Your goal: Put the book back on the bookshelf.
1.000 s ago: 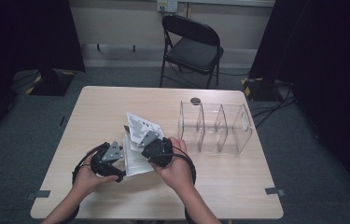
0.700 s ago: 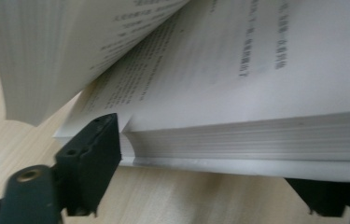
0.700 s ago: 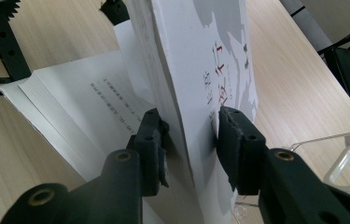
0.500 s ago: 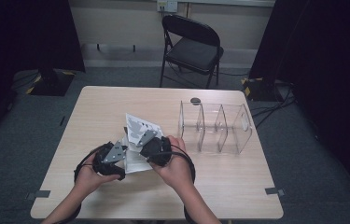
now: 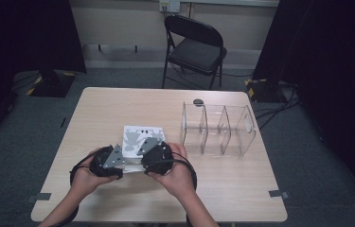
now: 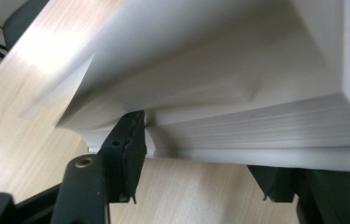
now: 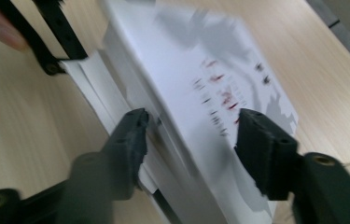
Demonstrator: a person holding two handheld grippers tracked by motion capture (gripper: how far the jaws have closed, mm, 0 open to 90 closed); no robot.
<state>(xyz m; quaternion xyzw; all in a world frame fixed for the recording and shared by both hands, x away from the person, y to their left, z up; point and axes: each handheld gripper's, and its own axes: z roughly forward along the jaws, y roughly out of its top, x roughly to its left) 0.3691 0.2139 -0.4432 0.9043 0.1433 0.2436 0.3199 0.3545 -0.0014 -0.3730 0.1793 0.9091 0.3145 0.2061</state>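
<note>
Work: 2 grippers handling a white booklet/paper stack (image 5: pixel 139 142) at near-left-centre of table (image 5: pixel 118 101).
Done so far: stack lies flat on the wood, printed cover up, edges roughly squared. My read, not certain.
Left to do: likely lift it and carry it right to the clear divider rack (image 5: pixel 217 130); no slot holds anything yet. Rack sits well apart to the right.
L gripper (image 6: pixel 196 161): at near-left edge of stack, jaws have just been closing, now half-wide. Page edges sit between them; one jaw touches the curled lower sheets, the other is under the stack's edge. Can't tell if pads press yet, so I count it as not gripping.
R gripper (image 7: pixel 189 140): at near-right edge, jaws have just been opening, now apart. Stack corner lies between them, gap visible on the cover side; no clamp.
Stack vs grippers: between both pairs of jaws, just far of the hands.
Other: small dark disc (image 5: pixel 198 101) on far side of table; folding chair (image 5: pixel 194 47) beyond.
</note>
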